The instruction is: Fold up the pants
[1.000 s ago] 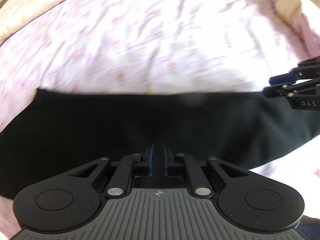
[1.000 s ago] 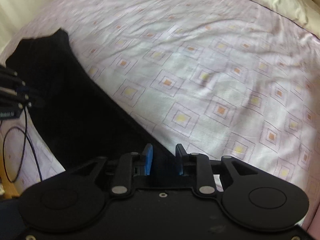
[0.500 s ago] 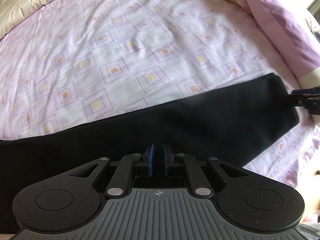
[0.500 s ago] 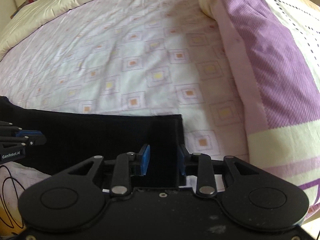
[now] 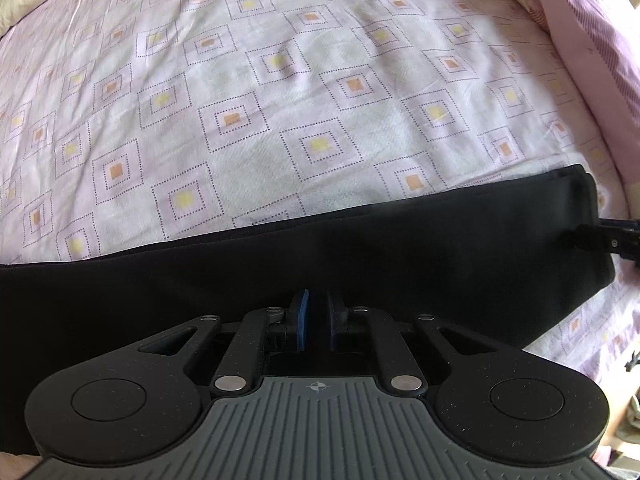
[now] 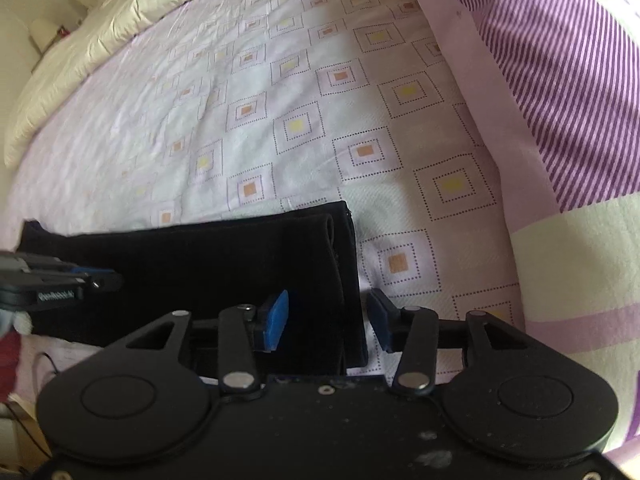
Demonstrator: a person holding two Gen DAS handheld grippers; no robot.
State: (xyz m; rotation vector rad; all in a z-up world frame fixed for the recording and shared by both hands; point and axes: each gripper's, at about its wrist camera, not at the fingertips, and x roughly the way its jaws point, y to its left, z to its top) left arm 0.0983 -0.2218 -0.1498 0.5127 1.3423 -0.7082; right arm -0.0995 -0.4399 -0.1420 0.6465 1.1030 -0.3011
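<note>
The black pants [image 5: 360, 256] lie in a long folded band across the patterned bed sheet [image 5: 280, 100]. My left gripper [image 5: 318, 312] points straight down over the band's near edge. Its blue pads are almost together, with black cloth pinched in the narrow gap. In the right wrist view the band's squared end [image 6: 240, 256] lies flat. My right gripper [image 6: 328, 312] straddles that end and its jaws are opening. The cloth sits between the pads, which do not press on it. Each gripper shows at the edge of the other's view: the right gripper [image 5: 600, 236], the left gripper [image 6: 92, 276].
A purple striped pillow [image 6: 560, 100] rises just right of the pants' end. A cream duvet [image 6: 100, 40] lies bunched along the bed's far side. A dark cable [image 6: 40, 360] hangs off the near left bed edge.
Both grippers have carried the pants sideways across the bed and down onto the sheet. The right gripper's jaws have spread and let go of the pants' end. The left stays shut.
</note>
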